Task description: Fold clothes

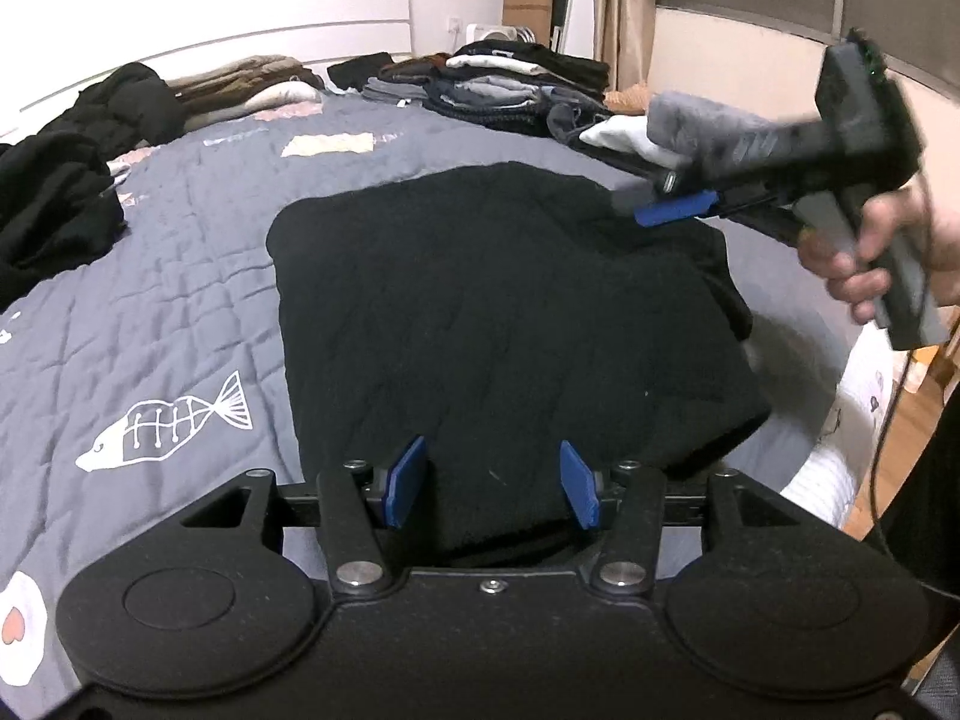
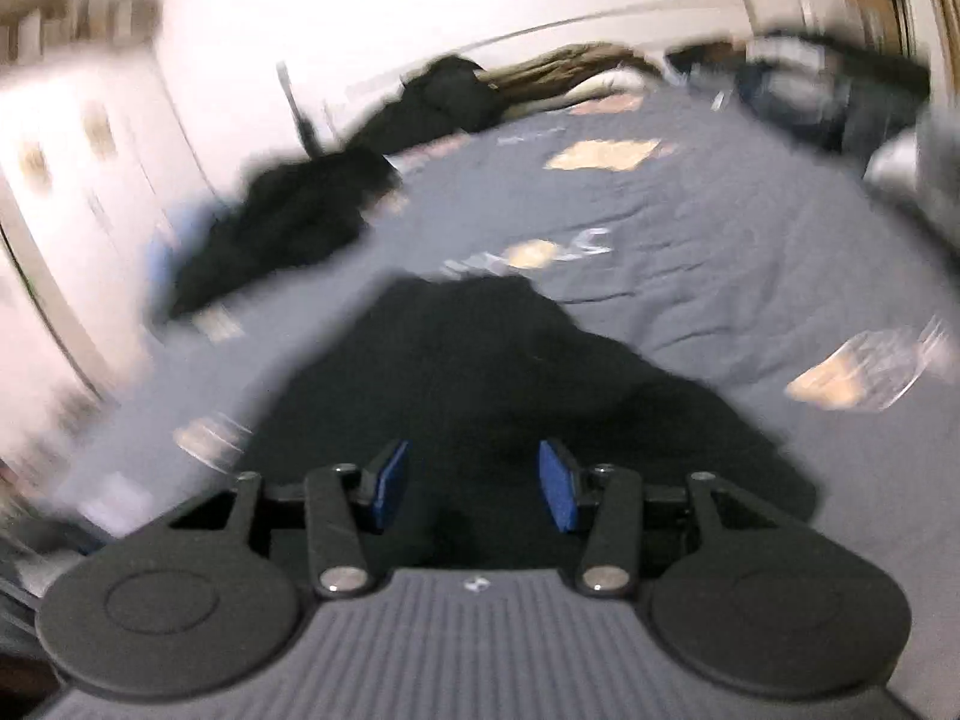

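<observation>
Bed (image 1: 180, 252): covered by a grey quilted spread with a white fish-skeleton print (image 1: 168, 423) and pale patches; fills most of both views.
Black garment (image 1: 498, 324): folded into a rough rectangle, lying flat on the spread near the bed's near edge, directly ahead of both grippers; in the right wrist view (image 2: 480, 372) blurred, outline uneven.
Folded stack (image 1: 516, 90): dark, grey and white clothes piled at the far right of the bed, well apart from the black garment.
Loose dark clothes (image 1: 54, 210): heaped along the far left side of the bed.
Left gripper (image 1: 492, 483): just above the near edge of the garment, blue pads (image 1: 405, 480) set wide apart, nothing between them.
Right gripper (image 2: 474, 486): pads spread, empty, over the garment; seen from the left wrist view (image 1: 675, 210) in the air above the garment's far right corner, motion-blurred.
Hand (image 1: 864, 264): wrapped around the right gripper's grey handle.
</observation>
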Available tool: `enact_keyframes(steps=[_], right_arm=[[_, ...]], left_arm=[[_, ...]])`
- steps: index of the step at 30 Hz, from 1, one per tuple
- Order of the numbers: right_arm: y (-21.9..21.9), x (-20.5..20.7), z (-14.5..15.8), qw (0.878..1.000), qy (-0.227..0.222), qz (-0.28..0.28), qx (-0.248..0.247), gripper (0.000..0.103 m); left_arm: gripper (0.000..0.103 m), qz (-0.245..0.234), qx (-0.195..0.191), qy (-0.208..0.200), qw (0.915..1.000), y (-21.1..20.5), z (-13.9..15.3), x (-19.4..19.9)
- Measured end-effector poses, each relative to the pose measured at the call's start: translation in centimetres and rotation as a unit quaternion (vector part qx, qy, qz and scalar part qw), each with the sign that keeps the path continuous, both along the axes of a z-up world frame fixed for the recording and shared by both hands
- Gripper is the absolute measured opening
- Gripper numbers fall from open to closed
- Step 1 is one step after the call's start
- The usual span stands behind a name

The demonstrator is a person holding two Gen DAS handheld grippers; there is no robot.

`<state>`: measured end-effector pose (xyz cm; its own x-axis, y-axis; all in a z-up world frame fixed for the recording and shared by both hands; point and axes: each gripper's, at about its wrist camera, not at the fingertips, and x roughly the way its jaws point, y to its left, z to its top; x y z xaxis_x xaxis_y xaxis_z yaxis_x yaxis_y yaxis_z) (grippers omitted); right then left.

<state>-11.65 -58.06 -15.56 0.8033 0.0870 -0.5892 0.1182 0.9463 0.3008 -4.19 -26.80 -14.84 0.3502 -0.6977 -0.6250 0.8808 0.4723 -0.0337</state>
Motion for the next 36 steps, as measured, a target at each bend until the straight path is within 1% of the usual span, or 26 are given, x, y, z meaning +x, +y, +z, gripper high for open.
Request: enact_keyframes(steps=[4,9,10,12,14,15,16,18,19,22,24,25,27,28,30,33,36], right_arm=[[-0.2,0.2,-0.6,0.998,-0.001,0.020,0.061,0.047],[-0.4,0.4,-1.4,0.990,-0.003,0.045,0.136,0.048],[0.0,0.5,-1.5,0.991,-0.001,0.056,0.121,0.048],[1.6,0.7,-1.8,0.995,0.004,0.084,0.049,0.048],[3.2,0.8,-2.1,0.993,0.009,0.112,-0.023,0.049],[3.3,0.9,-2.0,0.993,0.008,0.115,-0.031,0.049],[2.9,0.9,-1.7,0.993,0.004,0.112,-0.021,0.049],[2.1,0.9,-1.2,0.994,-0.004,0.105,0.000,0.049],[1.6,0.6,-0.8,0.995,-0.011,0.095,0.012,0.049],[-0.4,-0.8,0.5,0.997,-0.040,0.052,0.044,0.052],[-1.7,-1.9,0.9,0.997,-0.055,0.008,0.049,0.054],[-2.3,-2.3,0.9,0.997,-0.056,-0.015,0.046,0.055],[-3.6,-2.7,0.6,0.996,-0.054,-0.053,0.038,0.055],[-4.1,-2.9,0.5,0.996,-0.052,-0.066,0.033,0.056],[-4.3,-2.9,0.2,0.996,-0.048,-0.074,0.020,0.056],[-4.2,-2.7,-0.1,0.996,-0.045,-0.073,0.008,0.057],[-4.1,-2.5,-0.2,0.997,-0.045,-0.065,0.002,0.058]], left_arm=[[0.050,0.000,0.002,0.001,1.0000,-0.3,0.0,-0.1],[0.050,0.006,0.001,0.006,1.0000,-0.5,-0.1,0.1],[0.051,0.008,0.001,0.007,0.9999,-0.6,-0.1,0.1],[0.051,0.012,0.000,0.009,0.9999,-0.6,0.0,0.2],[0.052,0.017,-0.002,0.012,0.9998,-0.6,0.0,0.3],[0.053,0.018,-0.003,0.014,0.9997,-0.7,0.0,0.4],[0.053,0.020,-0.005,0.016,0.9997,-0.7,0.1,0.5],[0.055,0.022,-0.022,0.030,0.9991,-0.6,0.7,0.8],[0.057,0.024,-0.031,0.036,0.9986,-0.5,0.9,0.9],[0.062,0.027,-0.073,0.050,0.9957,-1.1,2.5,1.2],[0.066,0.031,-0.094,0.039,0.9943,-2.1,3.4,1.2],[0.072,0.040,-0.097,0.027,0.9941,-2.7,3.5,1.2],[0.073,0.064,-0.087,0.000,0.9941,-4.7,3.7,1.1],[0.073,0.064,-0.082,-0.005,0.9945,-5.8,3.5,1.0],[0.073,0.051,-0.073,-0.002,0.9960,-7.8,2.9,0.5],[0.073,0.048,-0.017,-0.006,0.9987,-10.8,0.9,-0.4],[0.074,0.055,0.039,-0.010,0.9977,-12.6,-1.5,-0.7]])
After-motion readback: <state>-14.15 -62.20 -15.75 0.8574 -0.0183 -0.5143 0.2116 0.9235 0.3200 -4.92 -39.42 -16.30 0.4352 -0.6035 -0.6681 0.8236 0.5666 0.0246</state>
